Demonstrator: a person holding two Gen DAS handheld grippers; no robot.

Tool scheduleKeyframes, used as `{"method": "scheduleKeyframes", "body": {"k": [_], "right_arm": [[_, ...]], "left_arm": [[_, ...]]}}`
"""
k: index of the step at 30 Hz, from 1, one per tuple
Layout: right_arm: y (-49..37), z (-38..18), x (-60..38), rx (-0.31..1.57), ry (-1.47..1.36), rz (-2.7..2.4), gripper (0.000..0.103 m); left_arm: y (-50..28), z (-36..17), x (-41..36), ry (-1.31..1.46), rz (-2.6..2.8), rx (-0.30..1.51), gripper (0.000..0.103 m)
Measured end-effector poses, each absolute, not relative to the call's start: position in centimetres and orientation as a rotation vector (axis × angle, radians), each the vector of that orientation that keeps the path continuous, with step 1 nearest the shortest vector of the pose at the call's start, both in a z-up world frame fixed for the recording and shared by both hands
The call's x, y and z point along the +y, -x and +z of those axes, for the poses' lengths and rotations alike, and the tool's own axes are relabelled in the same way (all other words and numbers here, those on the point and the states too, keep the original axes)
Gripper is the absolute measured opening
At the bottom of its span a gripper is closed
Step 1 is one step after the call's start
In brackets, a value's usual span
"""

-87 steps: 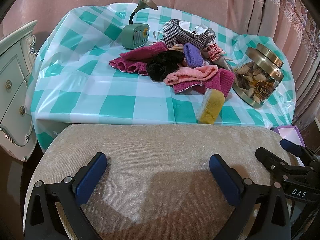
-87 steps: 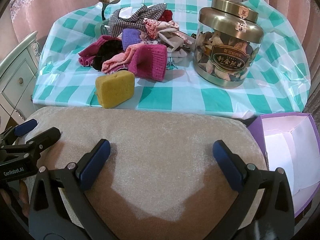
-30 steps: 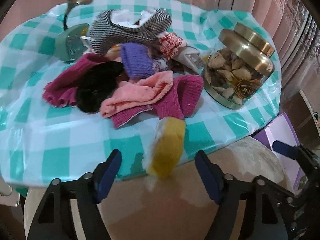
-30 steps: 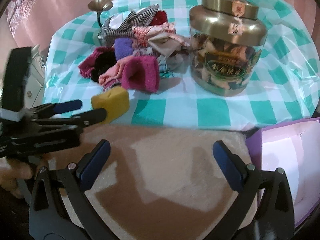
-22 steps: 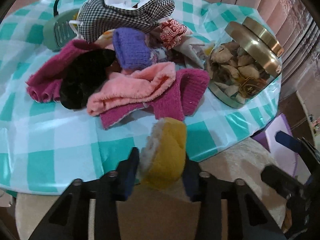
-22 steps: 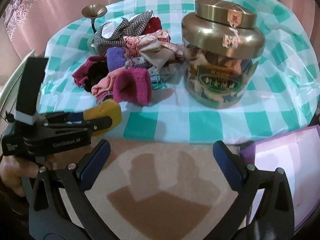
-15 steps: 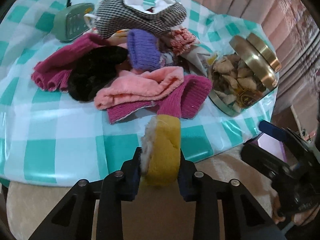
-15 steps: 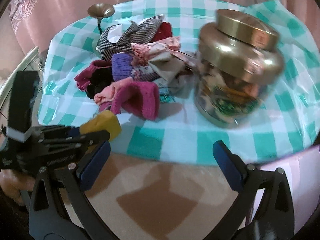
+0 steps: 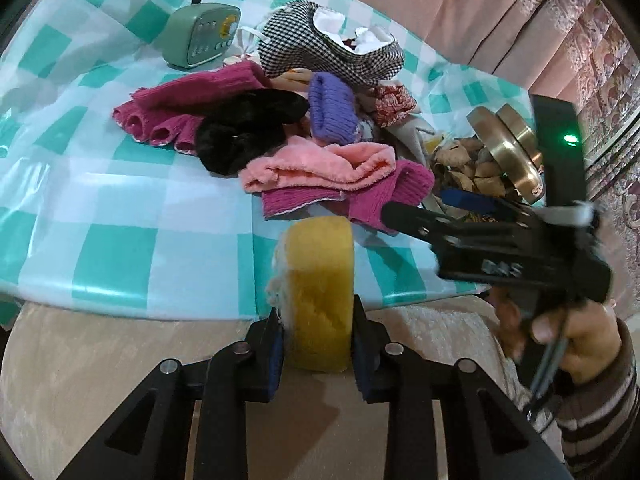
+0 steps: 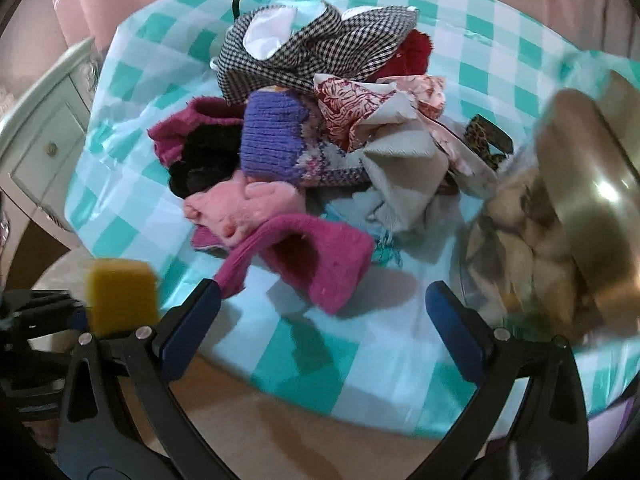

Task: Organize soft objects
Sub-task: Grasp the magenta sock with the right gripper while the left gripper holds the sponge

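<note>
So the yellow sponge (image 9: 320, 292) is pinched upright between the pads of the left hand-held gripper (image 9: 318, 346), whose jaws have just been closing on it, at the near edge of the checkered counter (image 9: 120, 216). The right hand-held gripper (image 10: 320, 320) is held wide (nothing between the pads), just before the magenta knit piece (image 10: 316, 256) of the soft pile.

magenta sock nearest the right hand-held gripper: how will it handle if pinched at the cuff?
The magenta sock is probably floppy: its knit lies folded and slumped. Likely light. It may drag the pink sock lying on it.
</note>
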State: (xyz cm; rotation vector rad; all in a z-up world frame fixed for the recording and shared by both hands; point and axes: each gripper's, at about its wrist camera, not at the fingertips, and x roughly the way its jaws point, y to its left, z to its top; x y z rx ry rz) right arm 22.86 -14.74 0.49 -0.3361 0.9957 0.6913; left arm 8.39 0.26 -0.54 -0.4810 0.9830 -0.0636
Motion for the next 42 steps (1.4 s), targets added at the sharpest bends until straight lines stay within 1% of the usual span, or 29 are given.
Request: {"method": "scheduleKeyframes", "body": {"k": [2,7,9,11,12,14,15,16,17,18,19,20,33,42], "right_arm": [[-23.3,0.1,-14.2,0.998,0.359,0.706,0.099],[-23.4,-0.6,-13.1,1.003,0.420,0.738,0.099],[-23.7,-0.7,-12.6,0.988,0.433,0.738,0.093],[-24.1,-1.0,-12.2,0.990,0.443,0.739,0.079],[-24.2,-1.3,-11.8,1.006,0.452,0.744,0.076],[-24.3,-1.8,-11.4,1.029,0.463,0.765,0.060],[-24.1,-1.9,-11.2,1.030,0.469,0.769,0.055],[-24.0,-1.8,-11.2,1.026,0.465,0.773,0.040],[-24.0,-1.6,-11.3,1.030,0.447,0.786,0.032],[-23.9,-1.5,-11.6,1.052,0.418,0.804,0.030],[-24.0,-1.4,-11.8,1.071,0.394,0.816,0.024],[-23.8,-1.3,-12.1,1.081,0.375,0.825,0.021],[-20.3,3.1,-18.3,1.017,0.203,0.860,0.020],[-18.0,5.1,-23.1,0.984,0.113,0.829,0.020]], "left_arm": [[-8.0,-0.6,0.6,0.491,-0.067,0.978,0.029],[-8.1,-0.6,0.6,0.495,-0.067,0.976,0.029],[-8.0,-0.6,0.7,0.495,-0.067,0.975,0.029],[-8.0,-0.6,0.7,0.492,-0.064,0.974,0.029],[-8.0,-0.6,0.6,0.490,-0.063,0.974,0.029],[-7.9,-0.6,0.6,0.487,-0.060,0.972,0.029],[-7.9,-0.6,0.6,0.485,-0.059,0.971,0.029],[-7.9,-0.6,0.6,0.482,-0.057,0.971,0.029],[-7.9,-0.6,0.5,0.480,-0.055,0.970,0.029],[-7.9,-0.5,0.5,0.477,-0.053,0.969,0.029],[-7.9,-0.5,0.5,0.474,-0.052,0.968,0.029],[-7.9,-0.5,0.5,0.472,-0.050,0.968,0.029],[-7.7,0.0,-0.2,0.422,-0.017,0.956,0.029],[-7.4,1.5,-1.7,0.406,-0.042,0.926,0.029]]}}
